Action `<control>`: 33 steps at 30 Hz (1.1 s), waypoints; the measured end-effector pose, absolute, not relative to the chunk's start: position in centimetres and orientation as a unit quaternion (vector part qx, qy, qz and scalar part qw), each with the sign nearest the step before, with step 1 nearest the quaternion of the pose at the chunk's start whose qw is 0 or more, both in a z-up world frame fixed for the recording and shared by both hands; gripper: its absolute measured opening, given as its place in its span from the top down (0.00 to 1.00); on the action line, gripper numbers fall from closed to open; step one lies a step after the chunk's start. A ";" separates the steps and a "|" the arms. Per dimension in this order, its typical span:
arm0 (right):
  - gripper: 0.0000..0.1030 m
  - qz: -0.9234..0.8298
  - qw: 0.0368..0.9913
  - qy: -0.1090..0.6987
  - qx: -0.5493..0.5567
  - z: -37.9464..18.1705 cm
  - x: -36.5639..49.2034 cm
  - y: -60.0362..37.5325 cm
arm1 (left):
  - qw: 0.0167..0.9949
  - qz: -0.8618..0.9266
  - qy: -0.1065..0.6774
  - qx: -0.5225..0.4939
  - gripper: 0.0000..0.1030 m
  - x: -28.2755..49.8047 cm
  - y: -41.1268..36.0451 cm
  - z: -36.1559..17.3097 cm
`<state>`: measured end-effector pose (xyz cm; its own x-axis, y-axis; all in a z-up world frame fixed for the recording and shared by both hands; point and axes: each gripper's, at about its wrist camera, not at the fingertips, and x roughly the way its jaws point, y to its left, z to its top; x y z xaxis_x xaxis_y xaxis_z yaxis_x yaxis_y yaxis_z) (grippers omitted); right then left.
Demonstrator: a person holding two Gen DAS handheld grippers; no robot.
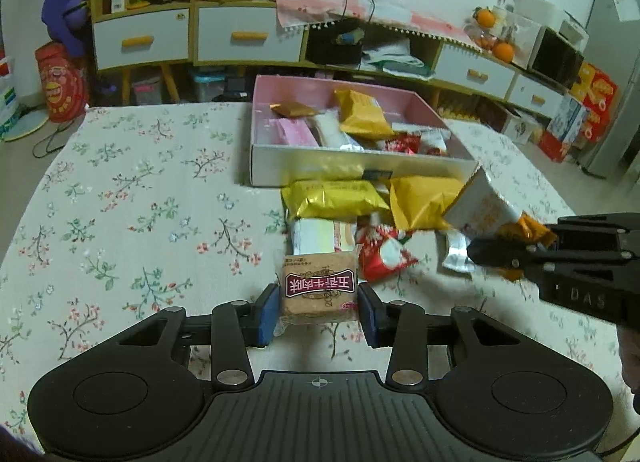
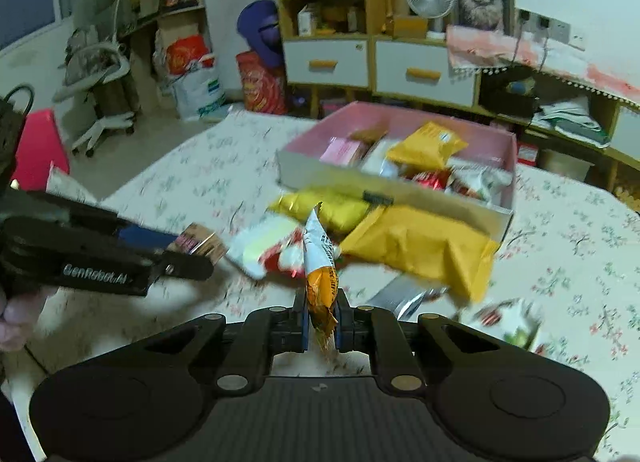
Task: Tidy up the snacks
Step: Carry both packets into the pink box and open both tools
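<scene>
left gripper (image 1: pixel 318 308) clamps brown snack packet (image 1: pixel 319 288) above floral tablecloth (image 1: pixel 140 201); right gripper (image 2: pixel 322 320) pinches orange-white wrapper (image 2: pixel 320 262) near pink box (image 1: pixel 276 165), loose snacks between.

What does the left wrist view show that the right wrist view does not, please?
Only the left wrist view shows the printed face of the brown packet between the left gripper pads, and oranges on the right-hand cabinet. Only the right wrist view shows a chair and a small snack near the table's right edge. Both show the pink box of snacks, the yellow bags in front of it, and the right gripper shut on an orange-and-white packet.
</scene>
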<state>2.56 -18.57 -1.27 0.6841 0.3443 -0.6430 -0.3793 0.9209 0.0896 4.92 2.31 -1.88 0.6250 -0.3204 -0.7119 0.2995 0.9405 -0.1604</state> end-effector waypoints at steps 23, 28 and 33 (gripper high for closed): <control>1.00 0.103 0.947 0.304 0.027 1.2 10.4 -20.1 | 0.916 -0.135 0.369 -0.076 0.63 13.6 0.1 -0.3; 1.00 0.087 0.947 0.304 0.050 1.0 11.8 -20.7 | 0.915 -0.151 0.365 -0.083 0.63 15.3 -1.6 -0.5; 1.00 0.074 0.946 0.306 0.076 0.5 13.1 -21.7 | 0.911 -0.177 0.367 -0.070 0.63 16.8 -3.6 -1.1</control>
<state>13.14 -21.70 0.45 0.8018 0.1864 -0.5678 -0.0928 0.9774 0.1899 16.85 -3.56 -1.11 0.6682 -0.3746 -0.6428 0.2715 0.9272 -0.2581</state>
